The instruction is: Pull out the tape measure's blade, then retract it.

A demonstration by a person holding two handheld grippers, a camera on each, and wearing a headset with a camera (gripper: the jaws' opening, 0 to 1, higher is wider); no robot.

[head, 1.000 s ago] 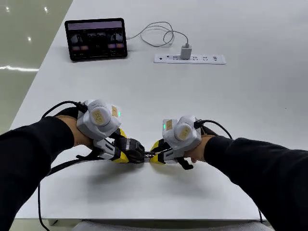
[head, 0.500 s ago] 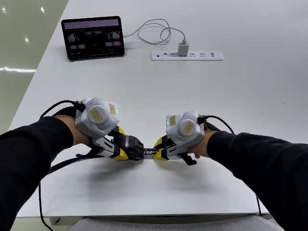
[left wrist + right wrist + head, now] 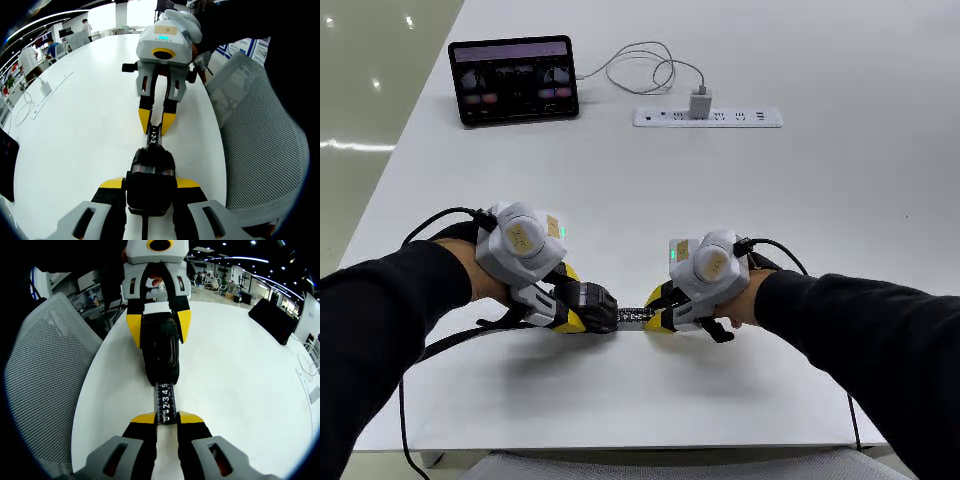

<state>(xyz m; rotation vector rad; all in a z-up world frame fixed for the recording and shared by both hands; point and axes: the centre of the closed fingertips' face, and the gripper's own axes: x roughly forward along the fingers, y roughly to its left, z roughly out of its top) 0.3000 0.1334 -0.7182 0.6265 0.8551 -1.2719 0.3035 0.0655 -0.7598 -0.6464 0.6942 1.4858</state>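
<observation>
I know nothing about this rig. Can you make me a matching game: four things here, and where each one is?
Things:
1 tape measure case
2 blade
3 tablet
4 charger

Places:
a plugged into the power strip
b tip pinched by the right gripper
c far left of the table, screen lit
d clamped in the left gripper

Pairs: 1-d; 2-b; 3-c; 4-a.
</observation>
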